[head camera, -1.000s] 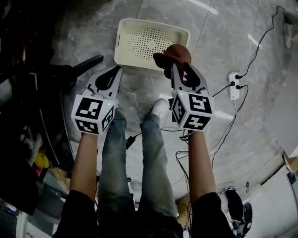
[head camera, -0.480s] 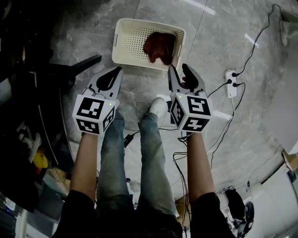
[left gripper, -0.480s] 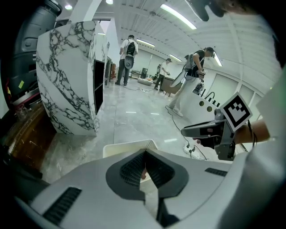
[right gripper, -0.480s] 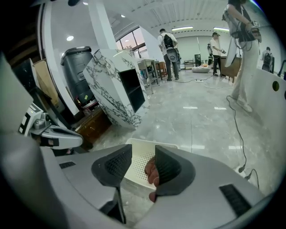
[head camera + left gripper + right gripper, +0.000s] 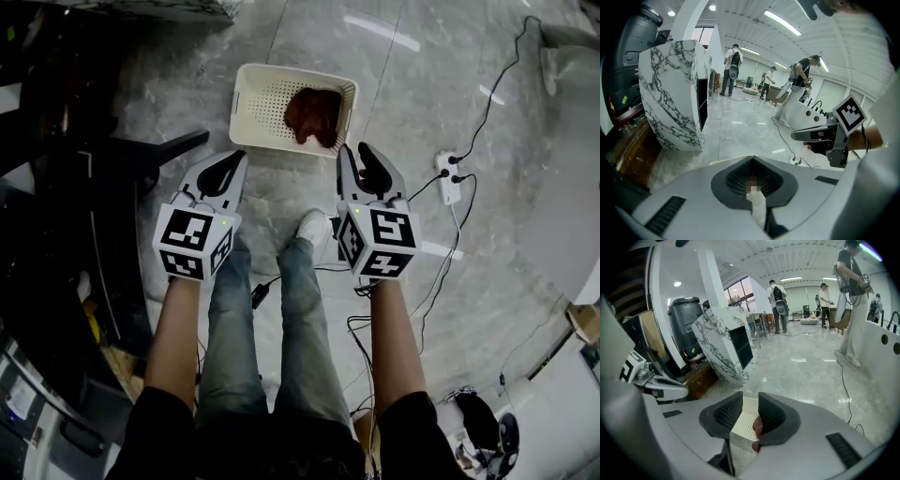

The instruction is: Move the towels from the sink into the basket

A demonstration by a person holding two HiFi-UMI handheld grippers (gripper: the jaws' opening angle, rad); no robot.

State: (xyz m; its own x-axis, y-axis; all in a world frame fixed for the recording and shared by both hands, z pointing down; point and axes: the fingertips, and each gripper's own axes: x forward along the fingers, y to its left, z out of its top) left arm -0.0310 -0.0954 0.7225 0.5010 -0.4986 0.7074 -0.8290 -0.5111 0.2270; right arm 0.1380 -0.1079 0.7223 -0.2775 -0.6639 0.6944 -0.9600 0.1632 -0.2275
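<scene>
A red-brown towel [image 5: 313, 114] lies crumpled in the right half of the cream perforated basket [image 5: 251, 103] on the floor. My right gripper [image 5: 353, 148] hangs above the basket's near right corner, open and empty. Its jaws have just been closing, with a gap still between them. In the right gripper view the basket [image 5: 744, 420] and a bit of towel [image 5: 758, 427] show through that gap, below the right gripper [image 5: 750, 397]. My left gripper [image 5: 239, 155] is beside it on the left, shut on nothing, its tips meeting in the left gripper view [image 5: 752, 158].
A white power strip [image 5: 448, 178] and trailing cables lie on the floor at right. A black stand leg [image 5: 159, 145] reaches in from the left. The person's legs and white shoe [image 5: 312, 225] are below the grippers. A marble-faced counter [image 5: 677, 93] stands ahead, with people beyond it.
The towel left the right gripper and dropped into the basket. Both grippers then rose away from it, and the right jaws, wide at the release, now stand narrower.
</scene>
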